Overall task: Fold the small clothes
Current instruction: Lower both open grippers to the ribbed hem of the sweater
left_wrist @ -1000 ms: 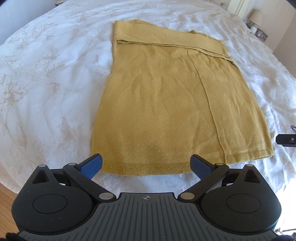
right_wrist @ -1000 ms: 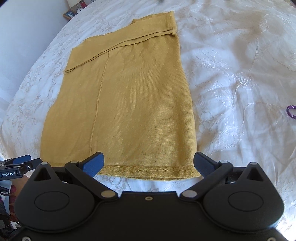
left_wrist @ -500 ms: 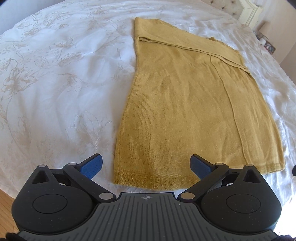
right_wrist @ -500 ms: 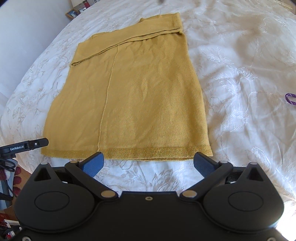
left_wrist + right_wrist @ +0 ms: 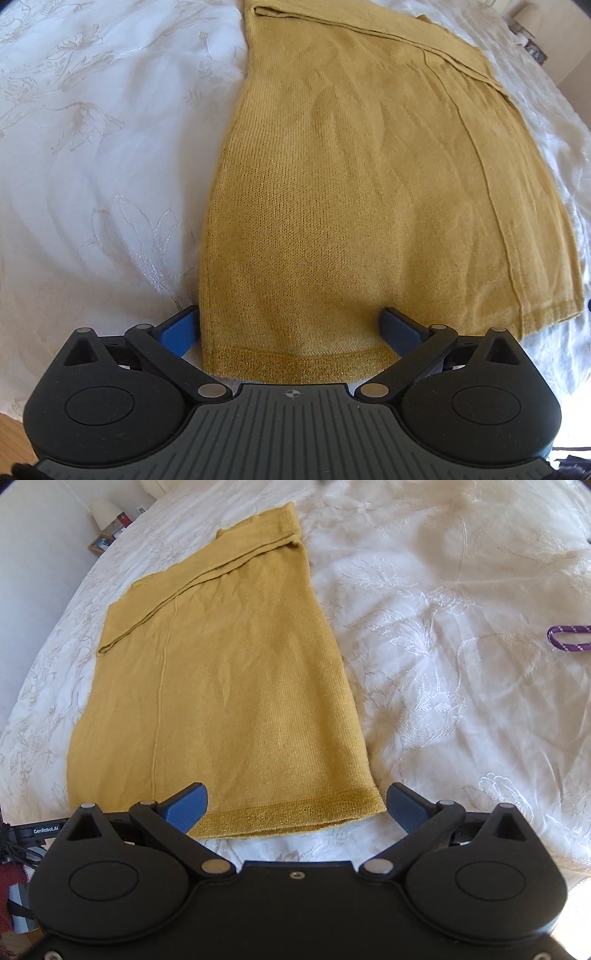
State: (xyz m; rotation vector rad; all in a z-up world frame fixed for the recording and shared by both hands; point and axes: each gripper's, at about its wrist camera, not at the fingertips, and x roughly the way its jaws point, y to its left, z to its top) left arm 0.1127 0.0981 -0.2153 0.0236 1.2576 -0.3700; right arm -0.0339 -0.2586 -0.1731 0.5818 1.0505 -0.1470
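Both grippers have dropped closer to the near hem of the yellow sweater (image 5: 351, 206), which lies flat on the bed (image 5: 92, 166), sides already folded inward. Left gripper (image 5: 291, 332) straddles the hem's left corner with jaws wide; right gripper (image 5: 297, 805) frames the right corner, equally wide. Nothing is gripped; the lengthwise fold likely remains.

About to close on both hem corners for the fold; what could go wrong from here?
The left gripper has its jaws open astride the mustard garment corner, so it may pinch the white bedspread too. The right gripper sits short of the hem and could miss. An uneven lift could undo the folded top.
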